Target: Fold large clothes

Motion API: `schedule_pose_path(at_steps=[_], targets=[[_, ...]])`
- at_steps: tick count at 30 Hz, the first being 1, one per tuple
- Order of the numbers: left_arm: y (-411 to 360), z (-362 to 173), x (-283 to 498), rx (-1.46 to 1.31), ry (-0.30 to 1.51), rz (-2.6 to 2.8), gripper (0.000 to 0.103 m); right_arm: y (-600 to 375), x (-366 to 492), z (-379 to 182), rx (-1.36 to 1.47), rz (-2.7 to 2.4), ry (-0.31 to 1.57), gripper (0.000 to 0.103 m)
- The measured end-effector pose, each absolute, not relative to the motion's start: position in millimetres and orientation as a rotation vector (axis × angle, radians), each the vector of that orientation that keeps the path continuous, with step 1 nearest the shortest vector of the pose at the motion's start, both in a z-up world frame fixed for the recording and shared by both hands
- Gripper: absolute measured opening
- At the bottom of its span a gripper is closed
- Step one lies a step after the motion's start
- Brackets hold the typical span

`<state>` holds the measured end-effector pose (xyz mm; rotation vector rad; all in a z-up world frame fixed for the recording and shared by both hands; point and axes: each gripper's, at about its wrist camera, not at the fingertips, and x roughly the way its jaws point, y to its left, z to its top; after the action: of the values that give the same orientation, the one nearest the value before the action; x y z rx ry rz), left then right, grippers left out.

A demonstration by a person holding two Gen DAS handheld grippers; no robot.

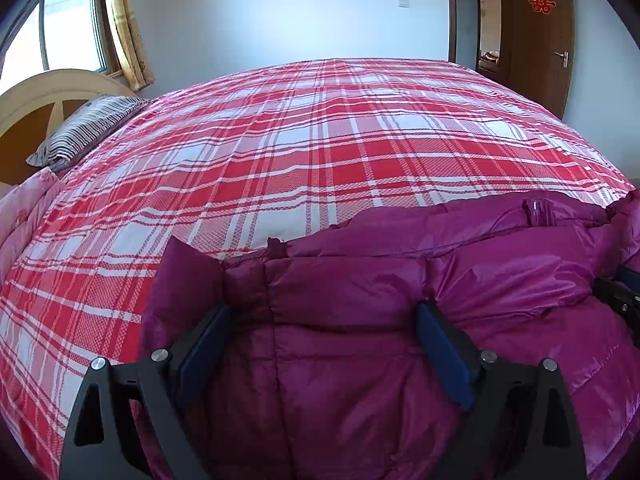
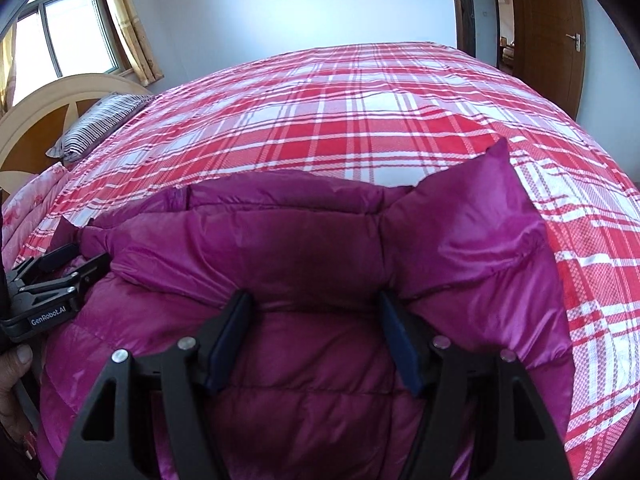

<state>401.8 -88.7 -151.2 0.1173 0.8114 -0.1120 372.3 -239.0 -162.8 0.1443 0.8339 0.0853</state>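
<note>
A puffy purple down jacket (image 1: 500, 272) lies folded at the near edge of the bed, its quilted panels bulging. My left gripper (image 1: 324, 308) stands wide, with the jacket's left part between its blue pads (image 1: 204, 348); the pads do not squeeze it. A jacket corner sticks up beyond the left finger. In the right wrist view the jacket (image 2: 300, 240) bunches between the fingers of my right gripper (image 2: 314, 296), which is shut on a thick fold. Creases run out from both fingertips. The left gripper (image 2: 68, 260) shows at the far left there, on the jacket's other end.
A red and white plaid cover (image 1: 320, 140) spreads over the whole bed beyond the jacket. A striped pillow (image 1: 88, 128) lies by the cream headboard (image 1: 40, 92). A pink quilt (image 1: 24, 216) is at the left edge. A person's hand (image 2: 16, 380) holds the left gripper. A brown door (image 1: 540, 40) is at the back right.
</note>
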Motion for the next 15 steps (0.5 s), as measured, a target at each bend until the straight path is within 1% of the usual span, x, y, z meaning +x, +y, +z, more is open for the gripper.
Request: schedule_pose_path(at_steps=[15], targets=[[-84.3,-154.5,405.5,0.096,0.839,-0.084,0.1,-232.3,378.3,-165.7,0.105,0.067,0.85,0.072]])
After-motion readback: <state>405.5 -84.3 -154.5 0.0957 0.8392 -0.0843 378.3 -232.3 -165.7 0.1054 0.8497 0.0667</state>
